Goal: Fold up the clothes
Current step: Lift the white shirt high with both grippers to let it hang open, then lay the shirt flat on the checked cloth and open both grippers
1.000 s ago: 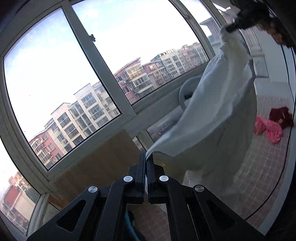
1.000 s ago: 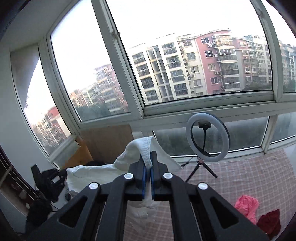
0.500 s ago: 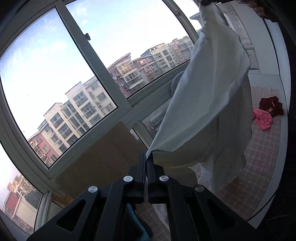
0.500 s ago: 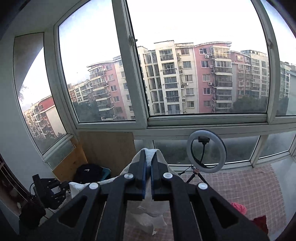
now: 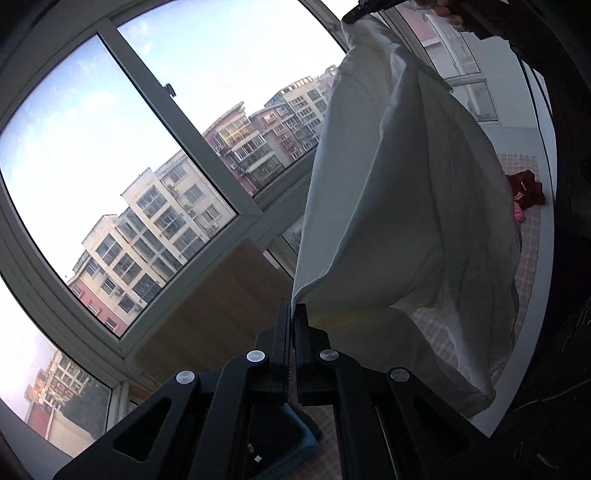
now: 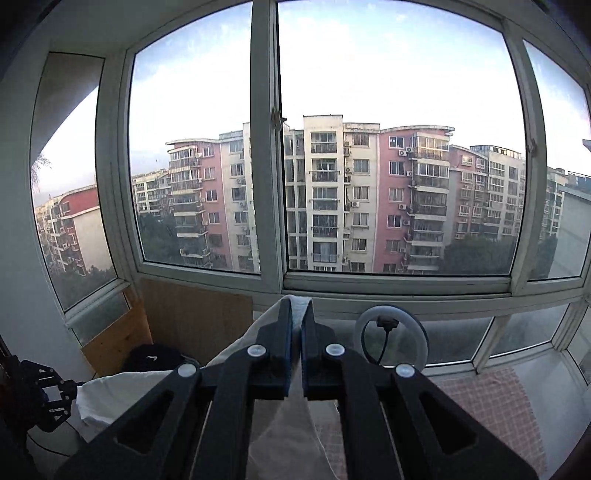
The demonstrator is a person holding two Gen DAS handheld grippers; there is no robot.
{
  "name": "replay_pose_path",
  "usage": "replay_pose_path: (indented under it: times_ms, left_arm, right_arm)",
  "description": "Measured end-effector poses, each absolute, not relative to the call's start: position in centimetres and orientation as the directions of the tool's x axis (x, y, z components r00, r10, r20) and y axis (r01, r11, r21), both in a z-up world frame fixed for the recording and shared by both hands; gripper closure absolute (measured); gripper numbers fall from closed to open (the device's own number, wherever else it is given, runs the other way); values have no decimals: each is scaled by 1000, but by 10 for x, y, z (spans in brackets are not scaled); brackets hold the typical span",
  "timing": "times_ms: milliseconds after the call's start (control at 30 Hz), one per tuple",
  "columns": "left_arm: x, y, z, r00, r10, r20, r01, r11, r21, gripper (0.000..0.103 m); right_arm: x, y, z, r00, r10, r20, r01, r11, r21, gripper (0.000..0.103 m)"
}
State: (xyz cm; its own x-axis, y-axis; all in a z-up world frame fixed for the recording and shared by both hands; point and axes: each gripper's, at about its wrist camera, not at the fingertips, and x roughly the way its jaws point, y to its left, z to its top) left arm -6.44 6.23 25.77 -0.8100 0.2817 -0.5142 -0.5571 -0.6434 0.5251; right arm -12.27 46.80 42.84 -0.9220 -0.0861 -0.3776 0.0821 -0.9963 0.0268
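Floor's got a pink-and-white checkered mat (image 5: pixel 530 236) over it, running along under the windows. There's a dark red garment (image 5: pixel 526 190) lying on the mat with a pink one (image 5: pixel 518 214) touching it, both crumpled.

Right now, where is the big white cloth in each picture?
Left wrist view: white cloth fills the right half, hanging from the right claw down to the left claw.
Right wrist view: it drapes from the right claw, bottom centre.
Shared landmark: wooden board under the window.
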Motion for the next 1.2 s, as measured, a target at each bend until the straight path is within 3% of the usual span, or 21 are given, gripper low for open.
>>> replay_pose_path:
  times_ms: [267, 433, 600, 700, 900, 1000, 1100, 1200]
  left_arm:
    - [-238, 68, 87, -583, 155, -797, -664, -656, 358, 102]
    - [-332, 84, -45, -449, 107, -887, -670, -697, 255, 102]
    - [-375, 106, -131, -332, 91, -939, -681, -712, 171, 101]
    - [-385, 116, -147, -283, 119, -952, -684, -721, 113, 98]
    - [-386, 108, -134, -285, 136, -949, -681, -725, 101, 97]
    - [-366, 77, -112, -307, 143, -941, -658, -746, 101, 96]
    - [-325, 41, -94, -304, 156, -940, -632, -771, 76, 85]
    - [-278, 20, -98, -267, 159, -951, -615, -788, 41, 84]
  right_arm:
    - [-355, 445, 251, -772, -39, -635, 46, -999, 5, 99]
    - [-456, 428, 117, -653, 19, -757, 27, -998, -48, 99]
    - [-532, 414, -5, -507, 58, -860, 37, -995, -89, 97]
    - [-541, 406, -28, -465, 107, -879, 59, -987, -151, 95]
    - [-541, 421, -22, -446, 67, -893, 66, -992, -107, 92]
    - [-498, 417, -17, -441, -5, -898, 116, -992, -52, 80]
    - [-438, 415, -24, -416, -90, -905, 166, -986, 21, 72]
    - [-374, 418, -54, -357, -152, -922, 166, -981, 97, 72]
